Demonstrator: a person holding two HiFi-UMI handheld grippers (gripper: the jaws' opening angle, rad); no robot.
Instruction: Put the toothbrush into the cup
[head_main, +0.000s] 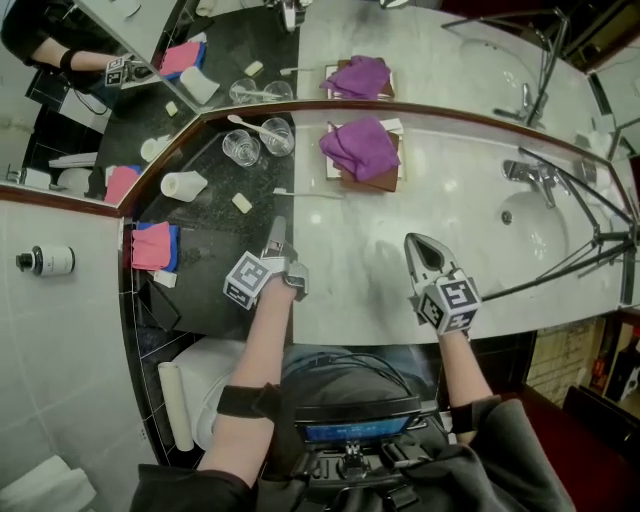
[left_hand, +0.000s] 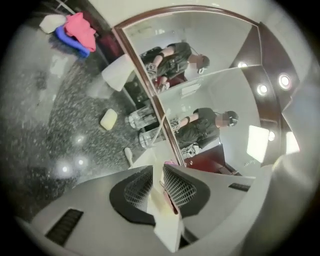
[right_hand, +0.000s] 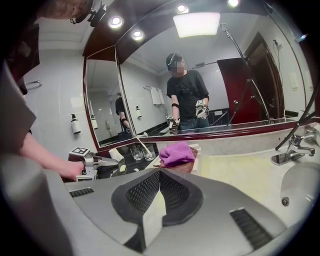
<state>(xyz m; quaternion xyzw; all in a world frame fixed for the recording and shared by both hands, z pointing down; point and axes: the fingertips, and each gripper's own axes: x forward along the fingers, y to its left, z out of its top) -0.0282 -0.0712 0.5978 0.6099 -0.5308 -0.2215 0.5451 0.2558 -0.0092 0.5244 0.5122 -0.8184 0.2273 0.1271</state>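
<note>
Head view: left gripper (head_main: 278, 228) hovering over the edge where the dark speckled granite surface (head_main: 215, 225) meets white marble (head_main: 360, 250), aimed at a thin white toothbrush (head_main: 305, 192) lying flat just ahead. Further back, two clear glass cups (head_main: 241, 148) side by side, the right one holding a second white toothbrush (head_main: 250, 127). Right gripper (head_main: 414, 242) over the marble, near the basin (head_main: 530, 240).

Left gripper view: jaws a narrow crack apart, nothing between them.

Right gripper view: jaws closed together, empty; crumpled purple cloth (right_hand: 176, 152) beyond.
</note>
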